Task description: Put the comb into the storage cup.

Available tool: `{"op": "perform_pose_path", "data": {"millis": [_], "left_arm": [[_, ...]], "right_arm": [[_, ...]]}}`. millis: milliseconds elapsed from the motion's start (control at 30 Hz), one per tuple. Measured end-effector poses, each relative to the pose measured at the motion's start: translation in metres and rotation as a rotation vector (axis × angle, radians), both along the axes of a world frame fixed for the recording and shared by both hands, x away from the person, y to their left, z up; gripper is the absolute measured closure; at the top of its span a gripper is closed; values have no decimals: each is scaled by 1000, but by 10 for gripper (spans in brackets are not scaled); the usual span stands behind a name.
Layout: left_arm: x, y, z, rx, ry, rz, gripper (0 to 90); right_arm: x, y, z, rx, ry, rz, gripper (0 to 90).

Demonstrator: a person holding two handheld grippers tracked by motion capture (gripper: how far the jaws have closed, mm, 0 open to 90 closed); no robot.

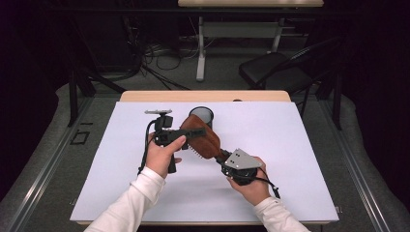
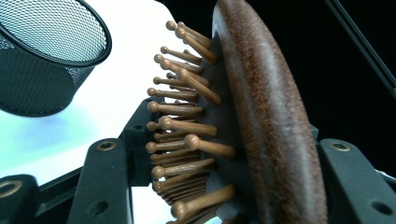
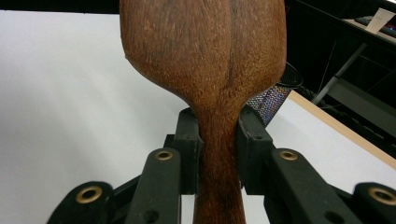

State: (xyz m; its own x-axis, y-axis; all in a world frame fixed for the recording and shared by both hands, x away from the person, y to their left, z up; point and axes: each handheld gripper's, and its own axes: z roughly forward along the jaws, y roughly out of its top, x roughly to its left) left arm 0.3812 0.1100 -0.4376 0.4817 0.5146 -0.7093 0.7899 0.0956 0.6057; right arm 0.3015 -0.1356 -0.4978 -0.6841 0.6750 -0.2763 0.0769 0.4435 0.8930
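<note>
- Two claws hold one brush up in the air over the table, so the brush is lifted but not put away yet
- One brush is all I can count; it is brown wood with a wide head and many little wooden pins
- One cup made of black mesh stands on the table just behind the brush, and I cannot see anything inside it
- My guess is the brush is meant to go into the cup, so that part is not done yet
- Left claw: it is closed on the wide head of the brush, one jaw on the pin side and one jaw on the smooth back, as the left claw view shows
- Right claw: it is pinched tight on the thin handle, with a jaw touching each side
- Held this way, the brush lies slanted, with the head up near the cup and the handle down toward the person
- What is left, I think: one claw lets go, then the other turns the brush upright and lowers it into the cup
- Count of things: two claws, two hands, one brush, one cup, one table with a white top
- Far behind the table there is one chair and some cables on the floor
</note>
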Motion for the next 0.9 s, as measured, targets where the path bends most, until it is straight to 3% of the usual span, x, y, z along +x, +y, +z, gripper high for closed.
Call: {"op": "perform_pose_path", "data": {"millis": [900], "left_arm": [[1, 0, -4, -33, 71, 21, 474]], "right_arm": [[2, 0, -3, 9, 20, 0, 725]]}}
